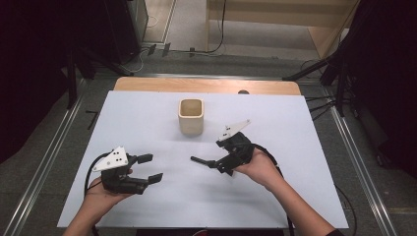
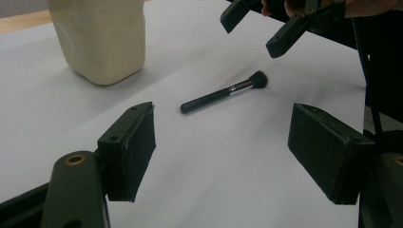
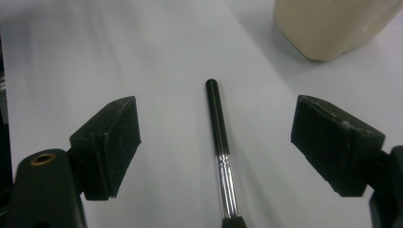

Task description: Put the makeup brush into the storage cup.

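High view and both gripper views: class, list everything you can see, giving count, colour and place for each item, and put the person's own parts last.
cup: one, cream, upright on the far middle of the sheet.
makeup brush: one, black with a silver ferrule, lying flat on the sheet, under the right gripper.
sheet: one, white, covering the table.
table: one, wooden, far edge showing.
left gripper: one, black, open, near left.
right gripper: one, black, open, over the brush.

One makeup brush (image 2: 223, 93), one cream cup (image 1: 191, 116), two grippers (one per hand)
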A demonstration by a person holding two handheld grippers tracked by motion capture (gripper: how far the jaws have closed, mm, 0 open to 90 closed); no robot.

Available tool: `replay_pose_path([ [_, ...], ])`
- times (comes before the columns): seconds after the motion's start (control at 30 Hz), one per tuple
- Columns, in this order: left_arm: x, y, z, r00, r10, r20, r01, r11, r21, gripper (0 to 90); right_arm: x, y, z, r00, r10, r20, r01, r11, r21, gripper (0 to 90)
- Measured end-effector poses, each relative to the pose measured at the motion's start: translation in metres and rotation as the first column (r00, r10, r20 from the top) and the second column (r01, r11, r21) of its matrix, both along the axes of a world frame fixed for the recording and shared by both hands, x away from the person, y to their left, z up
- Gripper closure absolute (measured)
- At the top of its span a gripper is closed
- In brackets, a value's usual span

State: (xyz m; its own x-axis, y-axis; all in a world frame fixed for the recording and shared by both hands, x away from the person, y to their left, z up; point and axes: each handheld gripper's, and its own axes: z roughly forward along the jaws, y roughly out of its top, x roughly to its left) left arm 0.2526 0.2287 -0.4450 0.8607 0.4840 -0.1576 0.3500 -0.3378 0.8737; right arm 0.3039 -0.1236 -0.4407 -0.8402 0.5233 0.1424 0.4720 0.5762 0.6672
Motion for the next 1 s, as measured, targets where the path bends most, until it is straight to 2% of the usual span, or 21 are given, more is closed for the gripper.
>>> replay_pose_path([
  [0.13,0.0,0.0,0.0,1.0,-0.001,-0.001,0.001,1.0,0.001,24.8,0.004,0.007,0.003,0.999,0.04,-0.022,-0.042,0.996,-0.078,18.2],
  [0.27,0.0,0.0,0.0,1.0,0.0,-0.002,0.0,1.0,0.005,24.8,0.007,0.012,0.004,0.996,0.069,-0.056,-0.076,0.989,-0.124,18.0],
  [0.4,0.0,0.0,0.0,1.0,0.0,-0.002,0.0,1.0,0.007,24.8,0.011,0.015,0.004,0.9931,0.085,-0.081,-0.099,0.975,-0.198,17.9],
  [0.57,0.0,0.0,0.0,1.0,0.001,-0.003,-0.001,0.9999,0.012,24.8,0.014,0.017,0.003,0.9887,0.098,-0.114,-0.124,0.961,-0.248,18.2],
  [0.7,0.0,0.0,-0.002,1.0,0.007,-0.005,-0.007,0.9997,0.023,24.8,0.015,0.02,0.003,0.9863,0.104,-0.127,-0.139,0.944,-0.299,19.5],
  [0.77,0.001,0.0,-0.001,0.9999,0.007,-0.007,-0.007,0.9998,0.021,24.8,0.016,0.021,0.005,0.9836,0.118,-0.136,-0.157,0.931,-0.331,20.4],
  [0.8,0.001,0.0,-0.001,0.9999,0.008,-0.008,-0.008,0.9998,0.019,24.8,0.015,0.022,0.005,0.9835,0.111,-0.142,-0.154,0.929,-0.338,21.0],
  [0.83,0.001,0.0,-0.002,1.0,0.007,-0.006,-0.007,0.9997,0.022,24.8,0.016,0.024,0.006,0.9805,0.124,-0.153,-0.172,0.918,-0.358,21.3],
  [0.93,0.001,-0.001,-0.002,1.0,0.006,-0.007,-0.006,0.9998,0.021,24.8,0.017,0.026,0.007,0.9786,0.134,-0.156,-0.186,0.899,-0.396,21.5],
  [1.0,0.001,-0.001,-0.002,1.0,0.006,-0.008,-0.006,0.9998,0.02,24.8,0.018,0.027,0.006,0.9767,0.14,-0.162,-0.195,0.896,-0.399,21.8],
])
